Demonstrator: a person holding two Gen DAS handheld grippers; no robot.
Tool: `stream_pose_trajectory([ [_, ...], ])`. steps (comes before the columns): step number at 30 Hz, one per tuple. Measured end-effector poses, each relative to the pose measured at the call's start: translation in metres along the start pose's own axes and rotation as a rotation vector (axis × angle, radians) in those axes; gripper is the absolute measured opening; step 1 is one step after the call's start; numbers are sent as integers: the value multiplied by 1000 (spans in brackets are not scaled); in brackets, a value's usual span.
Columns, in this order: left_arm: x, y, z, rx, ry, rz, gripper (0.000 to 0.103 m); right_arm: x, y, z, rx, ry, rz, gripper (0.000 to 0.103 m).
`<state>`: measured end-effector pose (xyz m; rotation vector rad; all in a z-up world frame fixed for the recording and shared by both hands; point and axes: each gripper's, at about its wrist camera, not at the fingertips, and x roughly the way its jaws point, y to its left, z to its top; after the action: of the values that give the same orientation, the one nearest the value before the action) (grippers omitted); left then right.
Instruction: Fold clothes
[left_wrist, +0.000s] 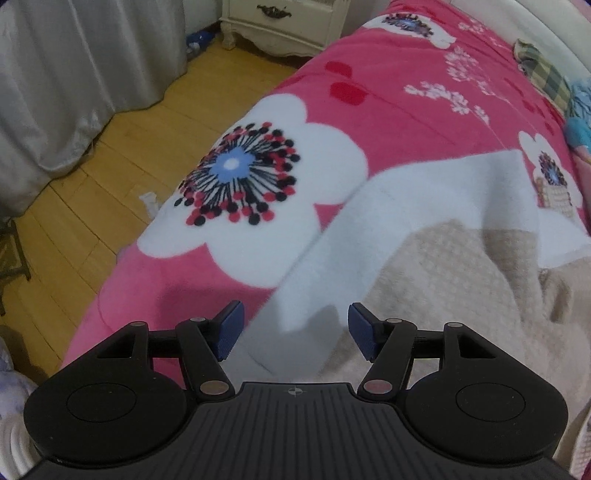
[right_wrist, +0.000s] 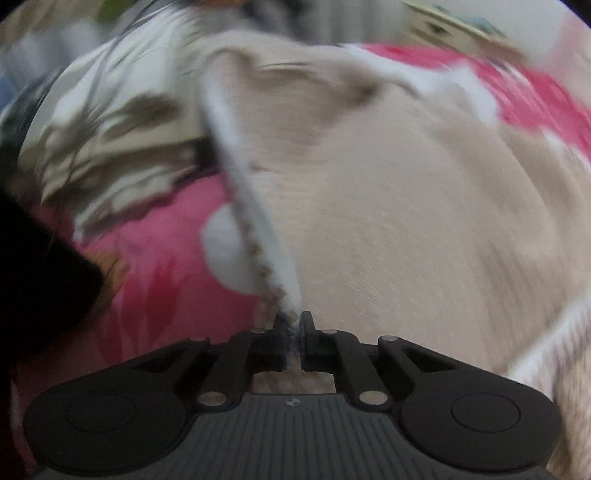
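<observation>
Right hand-held gripper (right_wrist: 294, 334) is clamped on the white trimmed edge of the beige garment (right_wrist: 406, 206), which lies on the pink bed (left_wrist: 388, 92). Left hand-held gripper (left_wrist: 295, 328) hangs with jaws apart and empty; the garment's white corner (left_wrist: 295, 310) sits just ahead between them.

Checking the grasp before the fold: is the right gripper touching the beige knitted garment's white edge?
Touching. The right wrist view shows the right gripper shut on the white edge of the beige knitted garment.
</observation>
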<state>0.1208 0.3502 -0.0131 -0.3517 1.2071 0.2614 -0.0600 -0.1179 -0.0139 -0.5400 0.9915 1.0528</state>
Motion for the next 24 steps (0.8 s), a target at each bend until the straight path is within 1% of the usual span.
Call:
stream_pose_trajectory([
  [2, 10, 1, 4, 13, 30, 5, 63, 1, -14, -7, 64, -1, 25, 7],
  [4, 20, -6, 7, 73, 54, 10, 64, 5, -24, -12, 117, -1, 59, 8],
  [5, 23, -9, 8, 102, 61, 19, 66, 7, -27, -12, 139, -1, 76, 9],
  [7, 32, -16, 9, 159, 88, 34, 71, 11, -30, -12, 162, -1, 97, 10],
  [9, 38, -20, 8, 179, 117, 39, 71, 13, -30, -12, 160, 2, 109, 11],
  [10, 39, -20, 8, 182, 131, 19, 71, 14, -30, -12, 158, 3, 114, 11],
  [12, 42, -16, 6, 174, 160, -63, 72, 14, -30, -11, 149, 4, 123, 13],
  [14, 49, -12, 3, 153, 201, -101, 75, 15, -31, -10, 148, 4, 132, 16],
  [17, 61, -11, -1, 140, 234, -77, 79, 17, -34, -10, 158, 2, 148, 20],
  [20, 64, -17, -5, 161, 227, -48, 80, 20, -37, -10, 165, -2, 156, 22],
  [22, 63, -21, -7, 181, 219, -27, 78, 21, -38, -10, 166, -4, 155, 23],
  [24, 61, -25, -10, 203, 207, -7, 73, 21, -36, -9, 162, -5, 149, 23],
])
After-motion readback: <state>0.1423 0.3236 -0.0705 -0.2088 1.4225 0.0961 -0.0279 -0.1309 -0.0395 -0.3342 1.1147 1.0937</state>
